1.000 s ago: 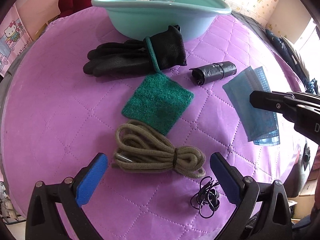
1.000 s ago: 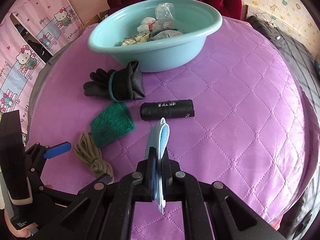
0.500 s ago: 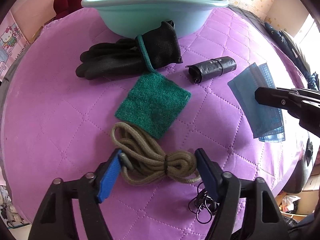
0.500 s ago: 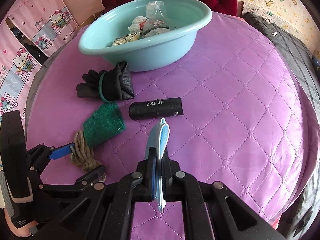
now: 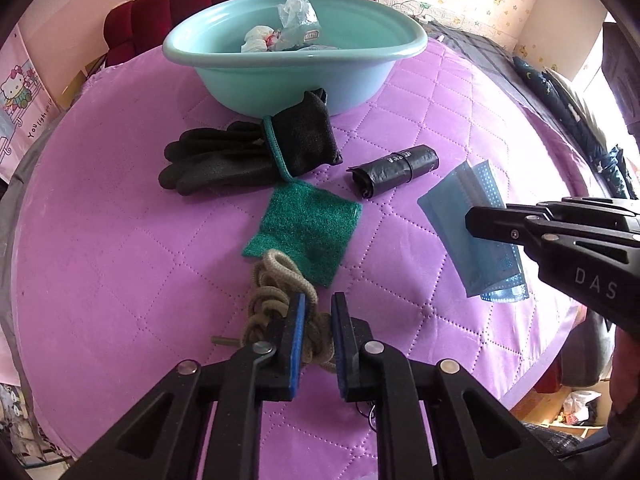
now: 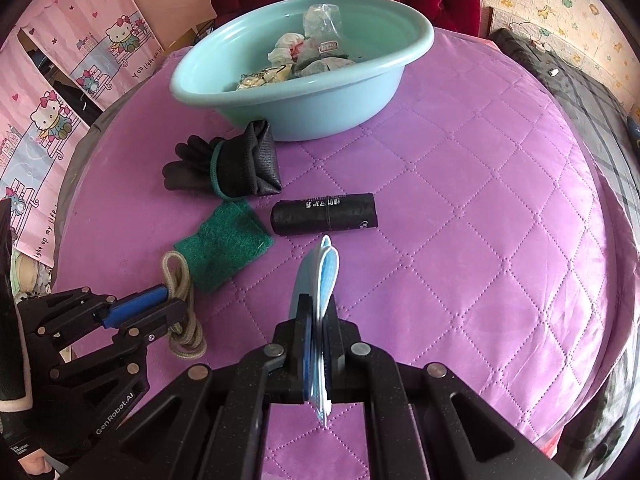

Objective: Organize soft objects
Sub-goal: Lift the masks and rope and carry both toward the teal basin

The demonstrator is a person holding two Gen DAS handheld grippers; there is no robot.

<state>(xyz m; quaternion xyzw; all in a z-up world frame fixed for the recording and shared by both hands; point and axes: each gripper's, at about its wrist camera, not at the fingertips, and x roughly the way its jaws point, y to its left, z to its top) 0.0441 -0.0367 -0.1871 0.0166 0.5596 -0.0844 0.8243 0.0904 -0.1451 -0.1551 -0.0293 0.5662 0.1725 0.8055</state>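
Your left gripper is clamped on the olive cord bundle at the near edge of the purple quilt; your right gripper pinches the blue face mask edge-on above the quilt. The bundle is caught at one end only, so loops may slip loose or drag the green scouring pad touching it. The cord's long axis runs near to far, toward the teal basin.

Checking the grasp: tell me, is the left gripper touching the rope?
Touching: the left wrist view shows the left gripper closed on the rope.
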